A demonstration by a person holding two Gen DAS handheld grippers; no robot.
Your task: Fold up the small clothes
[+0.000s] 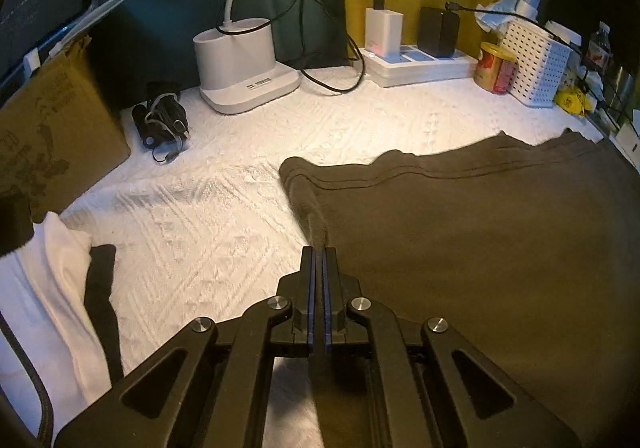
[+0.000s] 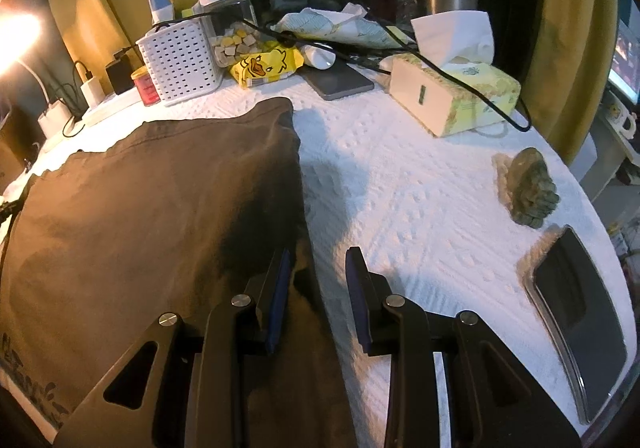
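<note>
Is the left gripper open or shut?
Shut on the brown cloth. In its wrist view the left gripper has both pads together, pinching a raised ridge of the cloth's edge between them.

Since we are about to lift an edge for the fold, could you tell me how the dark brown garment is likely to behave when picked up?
The dark brown garment will probably be floppy: it lies flat with a wavy hem and a soft ridge rising into the shut left tongs. It looks thin, so likely light. It may drag rather than slide on the textured white table cover.
</note>
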